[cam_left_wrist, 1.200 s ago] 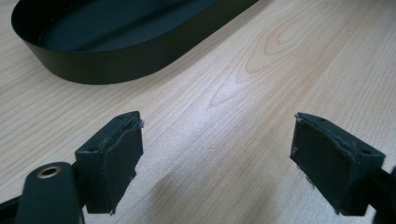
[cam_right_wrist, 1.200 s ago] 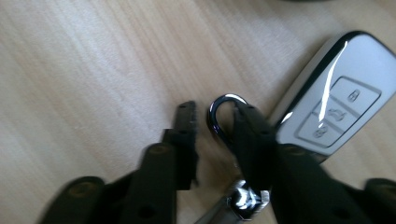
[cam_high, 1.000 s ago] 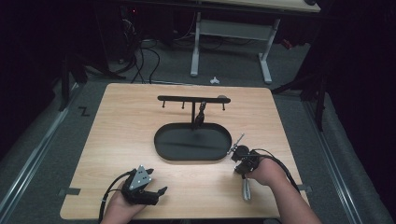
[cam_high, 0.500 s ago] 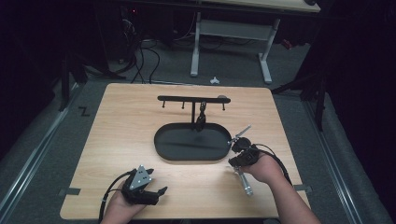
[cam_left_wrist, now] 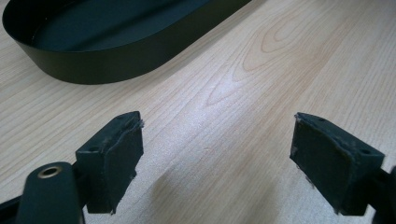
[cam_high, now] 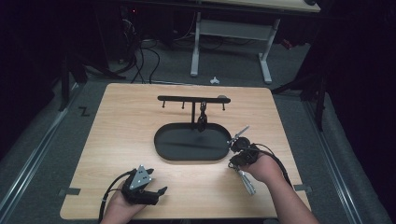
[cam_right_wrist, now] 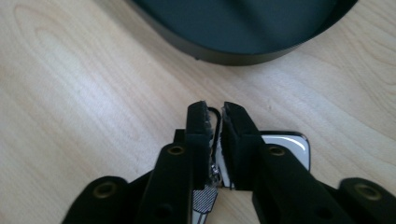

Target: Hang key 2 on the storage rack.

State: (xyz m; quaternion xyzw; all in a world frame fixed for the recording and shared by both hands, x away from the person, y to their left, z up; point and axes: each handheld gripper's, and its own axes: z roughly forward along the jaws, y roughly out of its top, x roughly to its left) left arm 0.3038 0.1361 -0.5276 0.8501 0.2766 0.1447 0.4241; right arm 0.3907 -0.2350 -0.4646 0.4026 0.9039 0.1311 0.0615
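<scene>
A metal utensil (cam_high: 247, 182) with a silver handle lies slanted just right of the black oval tray (cam_high: 163, 149); its thin tip (cam_high: 241, 133) points up past the tray's right end. My right gripper (cam_high: 232, 148) straddles its middle. In the right gripper view the jaws (cam_right_wrist: 215, 109) have just been opening. A narrow gap shows between the pads, with the utensil's thin wire and shiny flat part (cam_right_wrist: 287, 147) still between them. My left gripper (cam_high: 158, 192) rests near the table's front edge, open and holding nothing (cam_left_wrist: 217, 158).
A black rack (cam_high: 193, 99) with small hooks stands on a post behind the tray, and a small dark item (cam_high: 201, 119) hangs from it. The tray wall (cam_left_wrist: 93, 70) is ahead of the left gripper. Bare wood surrounds both hands. Cables and desk legs are on the floor beyond.
The right hand has shifted a little toward the tray. The utensil's handle has swung from pointing straight toward the person to slanting right. The left hand has stayed still.
</scene>
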